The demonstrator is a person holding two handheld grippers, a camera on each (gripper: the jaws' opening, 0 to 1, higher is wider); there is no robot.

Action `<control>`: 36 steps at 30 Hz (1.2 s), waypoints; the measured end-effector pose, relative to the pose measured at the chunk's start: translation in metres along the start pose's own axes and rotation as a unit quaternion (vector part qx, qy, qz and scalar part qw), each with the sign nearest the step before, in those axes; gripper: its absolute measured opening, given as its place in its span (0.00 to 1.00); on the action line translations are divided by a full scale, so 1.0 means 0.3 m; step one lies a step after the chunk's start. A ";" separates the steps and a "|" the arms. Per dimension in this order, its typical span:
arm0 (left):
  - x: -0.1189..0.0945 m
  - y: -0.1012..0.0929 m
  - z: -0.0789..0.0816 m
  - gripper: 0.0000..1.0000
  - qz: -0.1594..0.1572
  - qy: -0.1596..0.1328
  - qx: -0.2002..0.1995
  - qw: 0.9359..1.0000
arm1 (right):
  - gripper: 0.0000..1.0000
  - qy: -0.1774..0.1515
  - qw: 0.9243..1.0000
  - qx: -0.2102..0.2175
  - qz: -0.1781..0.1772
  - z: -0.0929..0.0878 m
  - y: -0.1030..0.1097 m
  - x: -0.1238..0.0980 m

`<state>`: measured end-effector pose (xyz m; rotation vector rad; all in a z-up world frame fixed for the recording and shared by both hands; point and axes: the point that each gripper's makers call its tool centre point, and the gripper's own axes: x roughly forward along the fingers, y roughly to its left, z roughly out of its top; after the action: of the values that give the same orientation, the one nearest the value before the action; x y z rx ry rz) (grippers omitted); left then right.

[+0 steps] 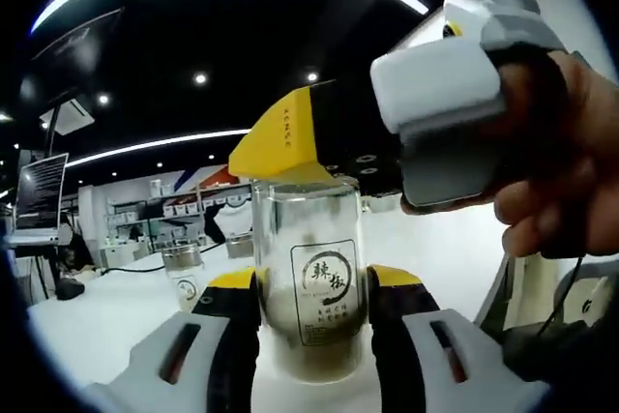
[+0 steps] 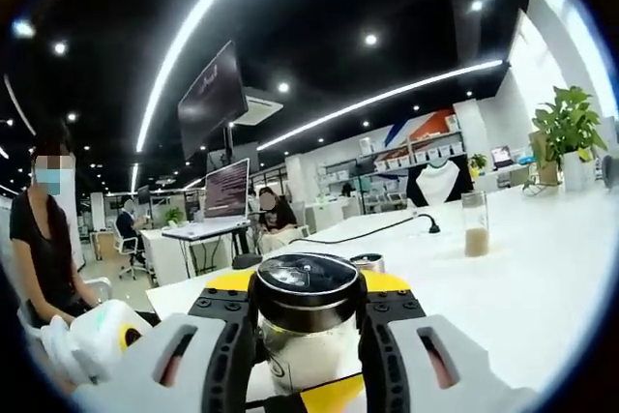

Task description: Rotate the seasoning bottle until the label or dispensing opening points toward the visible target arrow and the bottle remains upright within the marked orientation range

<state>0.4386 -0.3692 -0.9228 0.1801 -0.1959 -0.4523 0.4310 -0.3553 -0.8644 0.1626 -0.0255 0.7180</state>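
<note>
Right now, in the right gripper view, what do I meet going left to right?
Person → monitor → bottle clamped by the right hand-held gripper → jar → plant.

Clear seasoning bottle with black-printed label, black cap; yellow-and-black fingers; white table.
</note>
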 end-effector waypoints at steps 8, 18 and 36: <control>0.021 -0.022 0.012 0.45 -0.093 0.014 -0.030 0.995 | 0.37 0.005 1.000 -0.015 0.027 0.033 -0.045 0.032; 0.013 0.066 -0.006 0.63 -0.122 0.036 -0.072 0.989 | 0.37 0.007 0.999 -0.031 0.029 0.048 -0.142 0.070; -0.021 0.230 -0.002 1.00 -0.111 0.061 -0.062 0.990 | 0.37 0.033 0.989 -0.111 0.092 0.016 -0.272 0.203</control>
<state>0.4618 -0.3053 -0.9093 0.1063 -0.0276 -0.6720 0.5306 -0.3769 -0.8664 -0.0786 -0.0587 0.8990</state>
